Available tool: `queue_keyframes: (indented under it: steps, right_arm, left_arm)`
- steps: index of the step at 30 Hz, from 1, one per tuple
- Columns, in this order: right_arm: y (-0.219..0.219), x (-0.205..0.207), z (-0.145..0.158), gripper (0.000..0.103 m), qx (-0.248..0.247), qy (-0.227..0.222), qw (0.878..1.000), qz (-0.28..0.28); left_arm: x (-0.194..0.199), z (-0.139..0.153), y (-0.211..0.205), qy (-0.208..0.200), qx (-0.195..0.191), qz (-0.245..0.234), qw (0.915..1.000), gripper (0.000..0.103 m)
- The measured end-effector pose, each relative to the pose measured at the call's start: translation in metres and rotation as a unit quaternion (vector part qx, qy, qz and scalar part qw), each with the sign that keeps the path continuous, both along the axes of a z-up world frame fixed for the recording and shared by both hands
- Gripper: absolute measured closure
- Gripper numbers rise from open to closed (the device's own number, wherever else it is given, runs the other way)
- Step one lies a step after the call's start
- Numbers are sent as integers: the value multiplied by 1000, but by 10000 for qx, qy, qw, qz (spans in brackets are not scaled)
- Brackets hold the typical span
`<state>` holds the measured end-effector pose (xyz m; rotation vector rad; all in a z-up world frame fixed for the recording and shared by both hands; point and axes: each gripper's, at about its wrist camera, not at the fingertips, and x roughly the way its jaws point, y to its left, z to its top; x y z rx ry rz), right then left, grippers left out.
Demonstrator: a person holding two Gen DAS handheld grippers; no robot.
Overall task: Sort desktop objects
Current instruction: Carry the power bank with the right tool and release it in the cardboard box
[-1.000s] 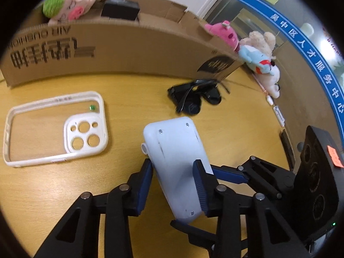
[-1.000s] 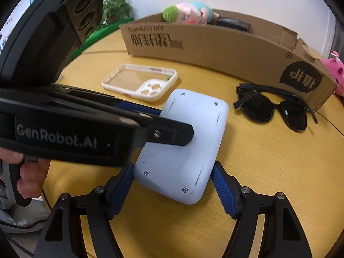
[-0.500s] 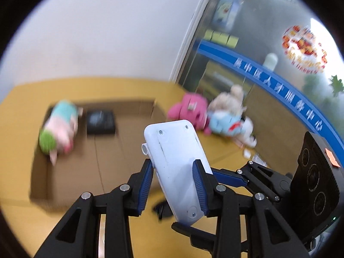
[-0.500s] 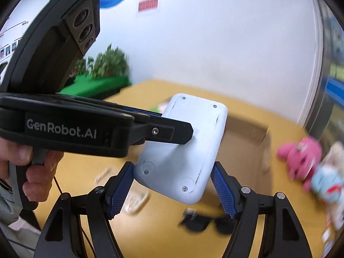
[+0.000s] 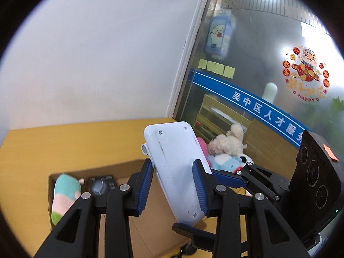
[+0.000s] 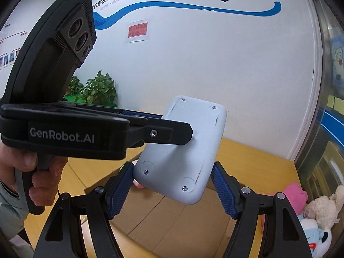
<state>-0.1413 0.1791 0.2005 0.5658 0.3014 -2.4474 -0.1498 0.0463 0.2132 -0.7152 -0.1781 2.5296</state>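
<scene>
So I have the white plastic device (image 5: 176, 172) pinched in both tongs, the left tongs (image 5: 173, 185) across its narrow sides and the right tongs (image 6: 172, 185) across its wider span, held above the open cardboard box (image 5: 129, 225). A plush toy (image 5: 64, 193) and a black item (image 5: 101, 186) already lie inside; I judge lowering and release are left.

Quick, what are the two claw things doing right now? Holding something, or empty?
Left gripper: closed on the white device, gripping its narrow sides.
Right gripper: closed on the same white device, gripping its long sides.
</scene>
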Motion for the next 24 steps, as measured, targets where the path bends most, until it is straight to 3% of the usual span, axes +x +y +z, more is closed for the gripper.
queue_keyframes:
  steps: [5,11,18,24]
  right_arm:
    - [2,-61,-2,32,-98,-346,9993,49]
    - [2,-127,-28,32,75,-765,9970,-74]
    - [7,-198,-107,32,100,-1672,9858,-135]
    - [8,-246,-182,32,187,-2500,9678,-235]
  left_arm:
    - [-50,-4,2,-133,-83,86,9998,66]
    - [-113,-34,4,-565,69,51,9984,66]
    - [-179,-116,8,-1482,180,36,9888,66]
    - [-223,-199,8,-2356,353,61,9712,66]
